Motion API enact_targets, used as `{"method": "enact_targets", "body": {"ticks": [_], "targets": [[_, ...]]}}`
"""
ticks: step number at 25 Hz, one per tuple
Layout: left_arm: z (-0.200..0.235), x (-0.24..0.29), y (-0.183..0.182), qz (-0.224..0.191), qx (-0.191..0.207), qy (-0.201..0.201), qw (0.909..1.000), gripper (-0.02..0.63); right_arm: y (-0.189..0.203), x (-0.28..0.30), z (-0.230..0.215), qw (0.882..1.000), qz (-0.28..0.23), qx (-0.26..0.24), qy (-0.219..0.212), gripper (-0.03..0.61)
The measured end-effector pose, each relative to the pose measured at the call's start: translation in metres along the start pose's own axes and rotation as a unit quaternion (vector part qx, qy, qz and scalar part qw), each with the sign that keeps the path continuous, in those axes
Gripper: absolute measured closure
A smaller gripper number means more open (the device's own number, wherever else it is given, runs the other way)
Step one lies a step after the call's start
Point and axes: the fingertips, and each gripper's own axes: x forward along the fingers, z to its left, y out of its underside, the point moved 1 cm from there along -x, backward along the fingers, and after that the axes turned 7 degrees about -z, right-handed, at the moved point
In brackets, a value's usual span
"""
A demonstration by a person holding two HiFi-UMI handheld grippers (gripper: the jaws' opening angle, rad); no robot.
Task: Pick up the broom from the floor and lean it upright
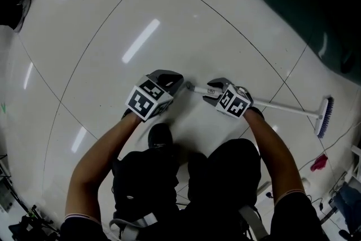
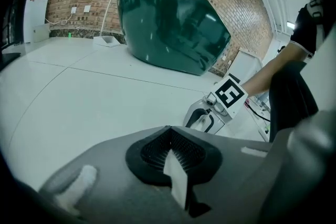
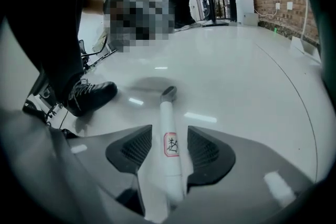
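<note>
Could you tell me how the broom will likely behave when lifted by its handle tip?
The broom will probably lift stiffly: its white handle looks rigid and straight. Held near the tip, where the right gripper straddles it, it will likely tip toward the bristle head at the far end. The round handle may roll or slide on the glossy floor.

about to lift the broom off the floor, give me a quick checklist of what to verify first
1. Handle between the right gripper's jaws: ok, it lies centred between them.
2. Right grip closed on the handle: not ok, the jaws stand open, clear of it on both sides.
3. Left gripper ready to help: not ok, its jaws are shut and empty, beside the handle's end, not around it.
4. Broom head free to rise: ok, it lies on bare floor, apart from the red object.
5. Shoe off the handle: ok.
6. Leaning spot: cannot tell.
</note>
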Motion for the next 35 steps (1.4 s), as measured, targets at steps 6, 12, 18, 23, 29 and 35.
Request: {"method": "enact_targets", "body": {"ticks": [6,12,18,23,29,35], "targets": [[-0.002,-0.004,0.006,0.009,0.005,0.002,0.9999,0.615,0.004,0.004,-0.002,0.999,0.025,-0.031,0.01,0.472],[-0.008,-0.013,-0.017,-0.006,0.025,0.007,0.9996,0.615,-0.016,-0.014,-0.001,0.999,0.028,-0.038,0.019,0.477],[-0.005,-0.057,-0.072,-0.038,0.027,-0.01,0.9988,0.615,-0.076,-0.081,-0.001,0.998,0.005,-0.036,0.051,0.479],[-0.018,-0.109,-0.134,-0.055,0.022,-0.018,0.9981,0.615,-0.144,-0.153,0.01,0.996,-0.027,-0.034,0.081,0.479],[-0.069,-0.172,-0.217,-0.057,0.036,-0.006,0.9977,0.615,-0.233,-0.258,0.032,0.99,-0.072,-0.024,0.12,0.479],[-0.114,-0.233,-0.306,-0.075,0.082,-0.001,0.9938,0.615,-0.317,-0.372,0.049,0.975,-0.124,0.002,0.186,0.477]]}}
